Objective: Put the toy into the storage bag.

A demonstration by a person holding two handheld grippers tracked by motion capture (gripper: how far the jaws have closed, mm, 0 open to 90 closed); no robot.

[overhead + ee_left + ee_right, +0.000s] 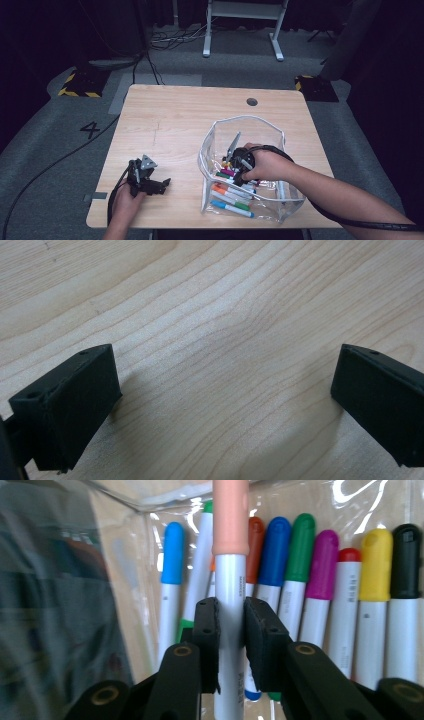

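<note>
Marker, peach-capped (229, 580), sits between the right claw (231, 645) pads inside the clear pouch (215, 131), above the other markers (320, 595). Grip looks slack; it may drop crooked across them. Left claw (225, 405) spread wide, idle on the surface (175, 115).

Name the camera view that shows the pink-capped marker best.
The right gripper view: the pink-capped marker stands close and upright between the right gripper pads, other markers lined up behind it. In the high view the hand inside the clear bag covers it. The left gripper view looks at the table.
</note>
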